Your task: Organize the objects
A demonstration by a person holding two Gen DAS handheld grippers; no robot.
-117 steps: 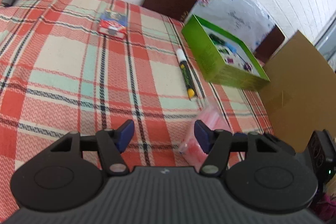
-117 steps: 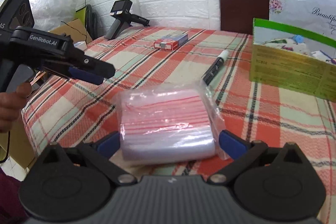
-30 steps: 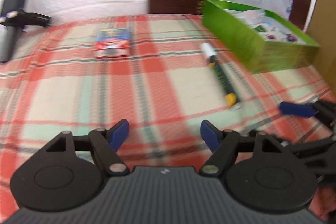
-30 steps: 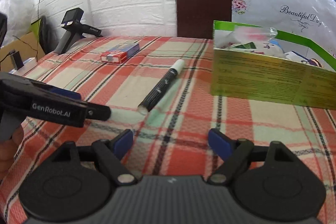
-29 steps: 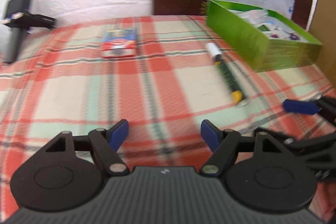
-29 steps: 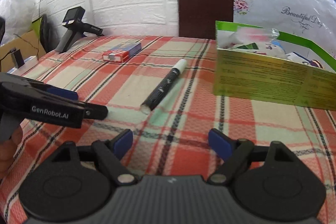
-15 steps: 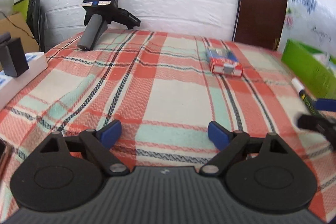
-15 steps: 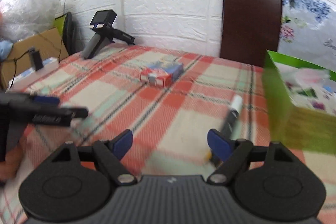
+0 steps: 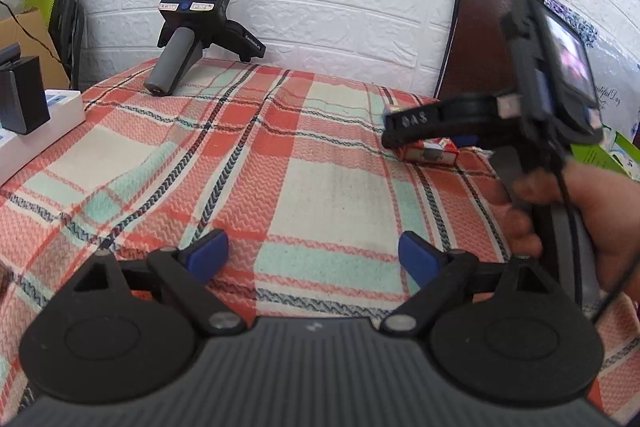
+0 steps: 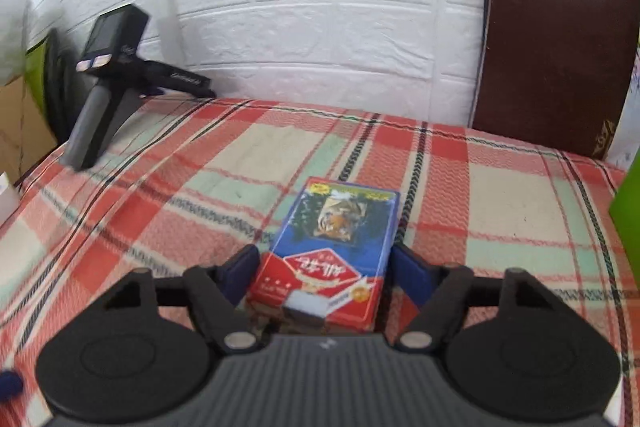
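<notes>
A red and blue playing-card box [image 10: 332,239] lies on the plaid tablecloth [image 10: 160,219]. My right gripper [image 10: 326,269] straddles the box's near end; its jaws are closing, and the blue pads [image 10: 412,273] stand right beside its long sides, with no press visible. In the left wrist view the same gripper, held by a hand [image 9: 580,211], hovers over the card box [image 9: 434,153]. My left gripper [image 9: 312,253] is low over the cloth, jaws opening wide, nothing between them.
A spare black handheld gripper [image 9: 192,39] stands at the table's back left by the white brick wall. A white box with a black device [image 9: 28,115] sits at the left edge. A green box [image 10: 630,211] is at the right, a brown chair back [image 10: 556,27] behind.
My right gripper swept left from the marker to the card box and narrowed around it. The left gripper swung left, widened, then held still. The plastic bag is out of view.
</notes>
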